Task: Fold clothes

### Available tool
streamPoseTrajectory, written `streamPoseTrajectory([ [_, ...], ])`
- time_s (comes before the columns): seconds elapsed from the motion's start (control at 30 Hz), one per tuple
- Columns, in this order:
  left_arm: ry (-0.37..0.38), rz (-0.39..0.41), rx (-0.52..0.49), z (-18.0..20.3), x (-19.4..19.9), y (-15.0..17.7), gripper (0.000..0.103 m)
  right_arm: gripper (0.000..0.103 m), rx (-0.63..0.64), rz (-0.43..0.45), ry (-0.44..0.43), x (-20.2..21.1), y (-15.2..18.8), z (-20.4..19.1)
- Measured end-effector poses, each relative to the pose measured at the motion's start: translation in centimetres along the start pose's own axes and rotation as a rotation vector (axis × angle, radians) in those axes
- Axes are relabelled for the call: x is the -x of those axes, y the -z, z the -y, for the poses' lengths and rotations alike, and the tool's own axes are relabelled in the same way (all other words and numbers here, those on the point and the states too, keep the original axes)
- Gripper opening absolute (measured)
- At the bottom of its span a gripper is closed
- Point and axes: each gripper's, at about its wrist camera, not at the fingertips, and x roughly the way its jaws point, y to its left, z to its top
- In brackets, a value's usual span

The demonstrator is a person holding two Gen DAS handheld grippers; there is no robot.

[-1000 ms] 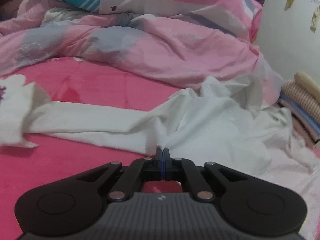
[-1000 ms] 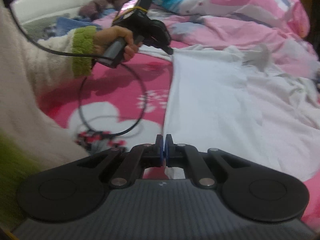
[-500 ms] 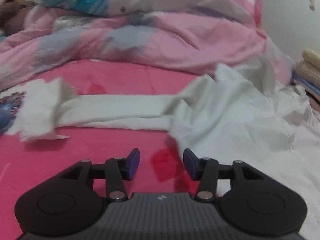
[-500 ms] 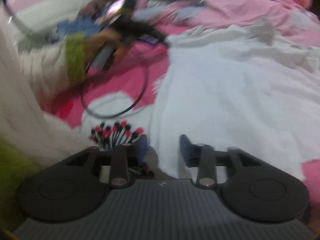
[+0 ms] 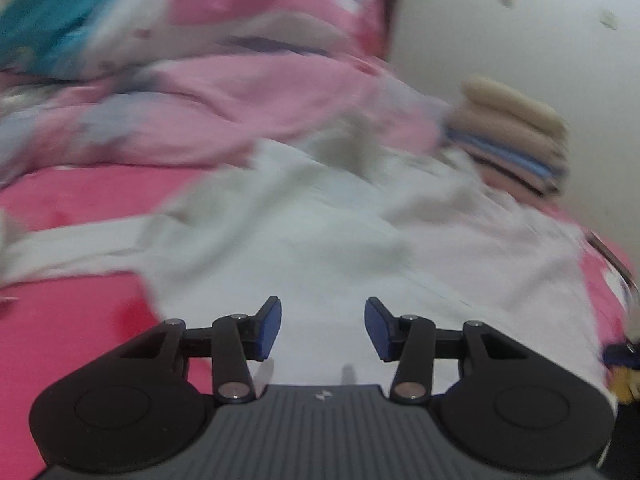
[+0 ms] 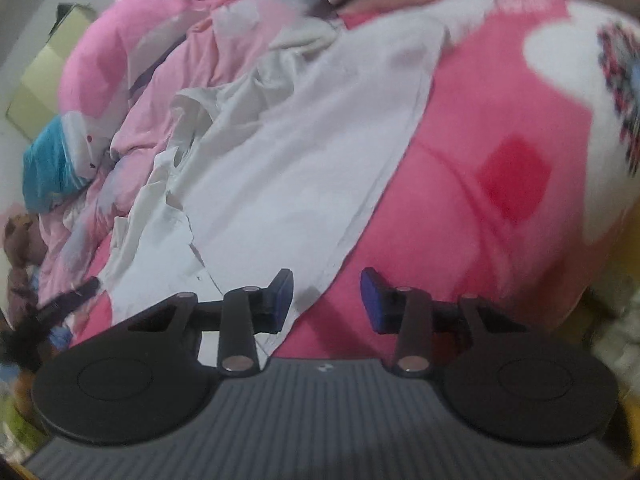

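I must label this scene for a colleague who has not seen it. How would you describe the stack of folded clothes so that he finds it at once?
Start from the pink bed sheet and the white garment spread over it. Follow the garment to its far right edge, by the pale wall. There sits the stack of folded clothes: neat beige and blue layers, the only tidy pile beside the crumpled pink duvet.

Both wrist cameras sat low and close over the bed (image 5: 72, 320), looking forward along their fingers. The right view was tilted. Both shared the white garment (image 5: 320, 248) (image 6: 288, 168) and pink quilt (image 5: 256, 92) (image 6: 160, 72).
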Motion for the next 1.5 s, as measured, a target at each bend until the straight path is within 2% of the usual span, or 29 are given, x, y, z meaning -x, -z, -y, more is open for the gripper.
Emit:
streamPoseTrajectory([
  [0.03,0.017,-0.011,-0.012,0.8,-0.6,0.3,0.047,0.033,0.000,0.005,-0.007,-0.1,0.1,-0.1],
  [0.07,0.026,-0.023,-0.020,1.4,-1.2,0.5,0.047,0.021,-0.001,0.008,-0.013,-0.2,0.3,-0.2],
  [0.13,0.032,-0.048,-0.023,2.2,-2.3,1.1,0.047,0.005,-0.010,0.004,-0.026,-0.5,0.7,-0.1],
  [0.17,0.032,-0.058,-0.021,2.3,-2.7,1.2,0.046,0.001,-0.011,0.006,-0.029,-0.3,0.8,0.0],
  [0.23,0.033,-0.067,-0.013,2.3,-2.9,1.4,0.046,0.000,-0.011,0.014,-0.031,0.4,1.1,0.2],
  [0.47,0.024,-0.074,-0.002,1.9,-2.6,1.7,0.046,0.000,-0.051,0.008,0.001,2.7,2.4,1.8],
  [0.7,0.020,-0.088,0.019,1.3,-2.6,1.5,0.046,0.002,-0.083,0.045,-0.019,4.1,2.3,2.8],
  [0.8,0.034,-0.083,0.011,1.6,-1.9,1.5,0.046,0.004,-0.034,0.042,-0.054,4.3,1.9,1.5],
  [0.83,0.041,-0.082,0.006,1.7,-1.6,1.6,0.046,0.008,-0.008,0.032,-0.058,4.2,2.0,0.9],
  [0.9,0.055,-0.086,-0.010,2.1,-1.1,1.9,0.046,0.019,0.044,0.013,-0.068,4.0,2.2,-0.2],
  [0.93,0.062,-0.088,-0.020,2.3,-0.8,2.0,0.047,0.027,0.070,0.003,-0.073,3.9,2.3,-0.8],
  [0.97,0.069,-0.091,-0.029,2.5,-0.6,2.2,0.047,0.030,0.096,-0.006,-0.078,3.7,2.4,-1.4],
  [1.13,0.103,-0.100,-0.080,3.7,0.2,2.6,0.047,0.030,0.228,-0.030,-0.072,3.1,2.6,-3.8],
  [1.2,0.113,-0.106,-0.094,4.2,0.4,2.7,0.047,0.030,0.238,-0.030,-0.079,3.1,2.3,-4.3],
  [1.37,0.106,-0.154,-0.072,4.0,1.6,3.0,0.048,0.030,0.260,-0.037,-0.131,4.1,2.9,-5.4],
  [1.5,0.161,-0.263,0.067,2.1,3.3,4.3,0.049,0.030,0.256,-0.048,-0.148,5.2,4.5,-5.7],
])
